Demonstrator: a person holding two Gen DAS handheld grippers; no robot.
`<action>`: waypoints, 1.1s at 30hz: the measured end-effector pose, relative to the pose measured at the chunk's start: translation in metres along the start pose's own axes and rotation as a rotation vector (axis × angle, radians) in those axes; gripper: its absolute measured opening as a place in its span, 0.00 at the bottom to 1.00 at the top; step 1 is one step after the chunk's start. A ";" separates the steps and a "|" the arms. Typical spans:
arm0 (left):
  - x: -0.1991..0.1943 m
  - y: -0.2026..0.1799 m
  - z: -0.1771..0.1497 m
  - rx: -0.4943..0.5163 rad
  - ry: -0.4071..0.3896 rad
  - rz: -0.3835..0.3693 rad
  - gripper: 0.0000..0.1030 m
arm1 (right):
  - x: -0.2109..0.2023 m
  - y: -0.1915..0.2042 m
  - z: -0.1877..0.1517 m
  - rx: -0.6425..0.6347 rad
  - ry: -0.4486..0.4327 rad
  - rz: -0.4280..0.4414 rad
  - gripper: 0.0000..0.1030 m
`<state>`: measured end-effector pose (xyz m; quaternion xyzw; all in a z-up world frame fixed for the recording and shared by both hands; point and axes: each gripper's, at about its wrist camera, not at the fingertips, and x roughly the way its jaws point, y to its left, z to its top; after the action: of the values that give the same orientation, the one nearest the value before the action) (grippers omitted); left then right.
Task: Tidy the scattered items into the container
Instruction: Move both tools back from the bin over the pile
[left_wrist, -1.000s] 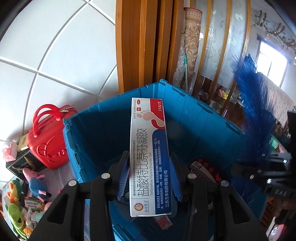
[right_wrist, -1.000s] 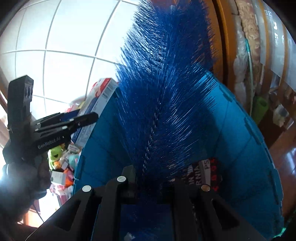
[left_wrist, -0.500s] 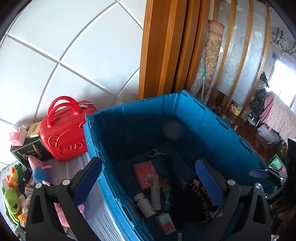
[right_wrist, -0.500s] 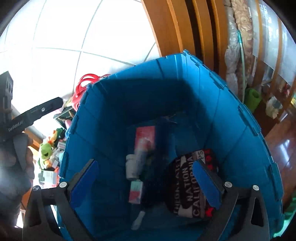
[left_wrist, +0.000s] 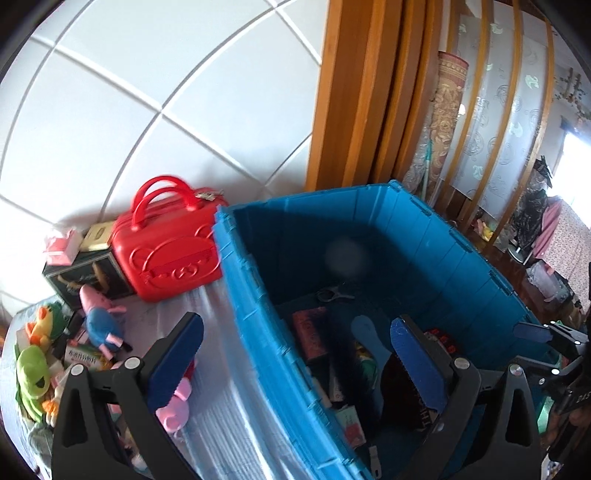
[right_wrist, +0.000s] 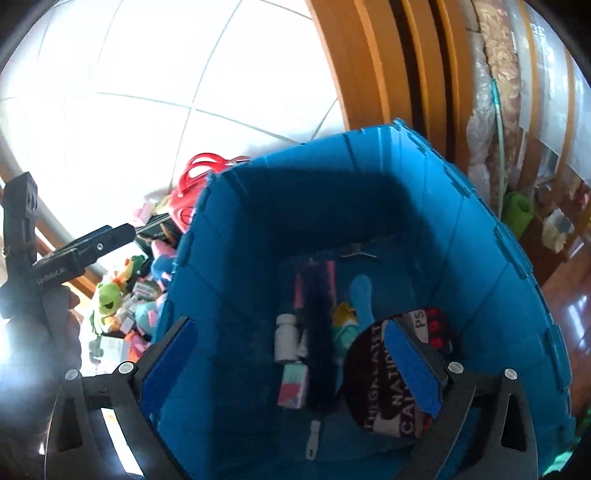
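Note:
The blue crate (left_wrist: 258, 302) stands open, with a dark blue bristle brush (right_wrist: 319, 332), a white bottle (right_wrist: 286, 338), a small box (right_wrist: 293, 384) and a dark lettered cloth (right_wrist: 384, 373) lying on its floor. My right gripper (right_wrist: 291, 365) hangs open over the inside of the crate, with nothing between its fingers. My left gripper (left_wrist: 295, 362) is open too, one finger over the crate and the other over the table beside it. Loose plush toys, a pig in blue (left_wrist: 101, 321) and a green frog (left_wrist: 31, 373), lie left of the crate.
A red toy case (left_wrist: 170, 251) and a black box (left_wrist: 85, 273) stand against the tiled wall left of the crate. A pink plush (left_wrist: 173, 402) lies by my left finger. Wooden door frames (left_wrist: 354, 92) rise behind the crate. A hand holds the left gripper (right_wrist: 110, 236).
Both grippers have opened. The ointment box has left the left gripper and the blue brush has left the right one and now lies in the crate. The left gripper has shifted leftward.

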<state>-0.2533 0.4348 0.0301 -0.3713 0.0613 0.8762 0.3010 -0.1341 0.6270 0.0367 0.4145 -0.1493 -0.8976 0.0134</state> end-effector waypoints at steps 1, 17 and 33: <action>-0.003 0.004 -0.004 -0.007 0.001 0.007 1.00 | 0.000 0.005 0.000 -0.007 -0.001 0.003 1.00; -0.084 0.122 -0.086 -0.105 -0.020 0.201 1.00 | 0.000 0.142 -0.014 -0.177 -0.026 0.069 1.00; -0.142 0.303 -0.248 -0.283 0.120 0.326 1.00 | 0.064 0.298 -0.068 -0.313 0.040 0.151 1.00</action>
<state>-0.1974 0.0386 -0.0856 -0.4465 0.0149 0.8895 0.0962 -0.1547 0.3157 0.0307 0.4129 -0.0382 -0.8978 0.1483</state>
